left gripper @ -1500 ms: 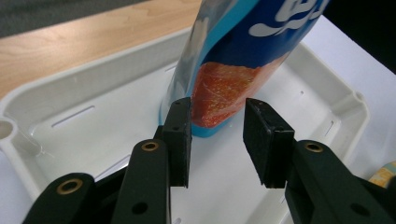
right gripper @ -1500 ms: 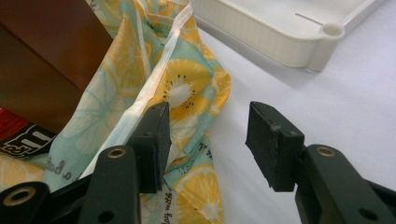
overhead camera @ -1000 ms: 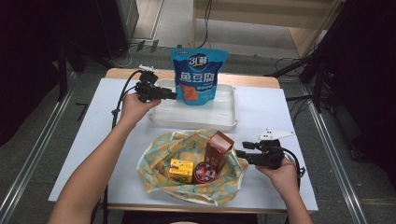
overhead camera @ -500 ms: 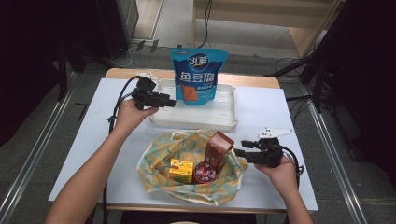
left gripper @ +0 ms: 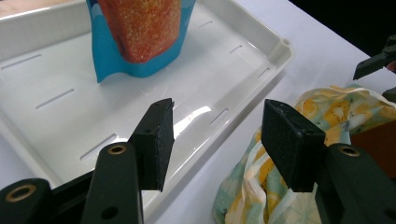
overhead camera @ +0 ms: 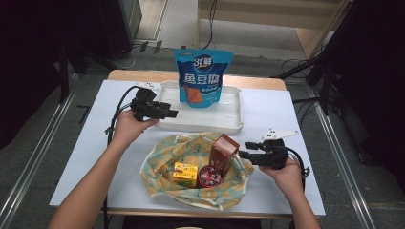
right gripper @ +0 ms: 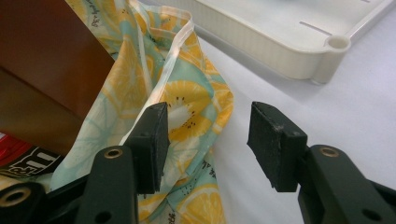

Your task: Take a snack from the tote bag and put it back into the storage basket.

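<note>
Left gripper (overhead camera: 171,114) jaws just been opening, wide now with nothing between them, over the near rim of the white tray (overhead camera: 200,125), blue snack pouch (overhead camera: 202,76) standing upright in the tray, right gripper (overhead camera: 243,153) jaws apart and empty, just beside the fruit-print cloth bag (overhead camera: 162,155) edge, brown box (overhead camera: 223,150) upright inside the bag.

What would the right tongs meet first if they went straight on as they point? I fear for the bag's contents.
Likely the lemon-print cloth bag, whose edge lies just ahead of the open right tongs. Behind that fold stands the brown carton. Depth is unclear, so the far pad might pass over bare table.
</note>
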`<control>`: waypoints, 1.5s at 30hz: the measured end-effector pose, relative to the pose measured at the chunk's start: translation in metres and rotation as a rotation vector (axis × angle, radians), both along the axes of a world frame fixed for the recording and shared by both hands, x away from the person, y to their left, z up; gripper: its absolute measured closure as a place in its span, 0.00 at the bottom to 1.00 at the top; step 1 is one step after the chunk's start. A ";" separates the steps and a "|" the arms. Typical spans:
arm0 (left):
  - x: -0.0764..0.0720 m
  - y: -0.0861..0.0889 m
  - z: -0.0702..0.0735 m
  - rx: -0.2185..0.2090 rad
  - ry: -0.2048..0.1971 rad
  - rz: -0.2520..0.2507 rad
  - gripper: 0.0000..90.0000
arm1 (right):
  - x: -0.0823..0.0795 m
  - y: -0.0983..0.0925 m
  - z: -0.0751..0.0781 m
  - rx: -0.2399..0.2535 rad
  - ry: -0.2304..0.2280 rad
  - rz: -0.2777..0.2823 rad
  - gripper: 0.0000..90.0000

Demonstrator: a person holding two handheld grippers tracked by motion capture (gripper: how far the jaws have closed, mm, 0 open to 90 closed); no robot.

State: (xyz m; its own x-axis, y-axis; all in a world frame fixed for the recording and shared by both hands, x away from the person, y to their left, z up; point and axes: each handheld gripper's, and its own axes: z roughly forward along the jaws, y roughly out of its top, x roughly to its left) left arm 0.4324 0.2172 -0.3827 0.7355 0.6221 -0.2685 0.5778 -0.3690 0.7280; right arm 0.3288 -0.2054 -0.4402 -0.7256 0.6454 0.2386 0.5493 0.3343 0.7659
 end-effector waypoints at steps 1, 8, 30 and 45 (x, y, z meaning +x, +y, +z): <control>-0.001 0.001 0.000 -0.004 -0.001 -0.002 0.49 | 0.000 0.000 0.000 -0.002 -0.002 0.000 0.54; -0.014 0.005 -0.002 -0.017 0.010 -0.015 0.46 | 0.003 0.001 0.000 -0.017 0.004 -0.002 0.54; -0.064 0.025 -0.010 -0.035 0.000 -0.016 0.44 | 0.004 0.002 0.003 -0.008 0.016 -0.009 0.55; -0.071 0.034 -0.016 -0.053 0.029 -0.026 0.44 | 0.000 -0.003 0.013 0.007 0.013 -0.013 0.55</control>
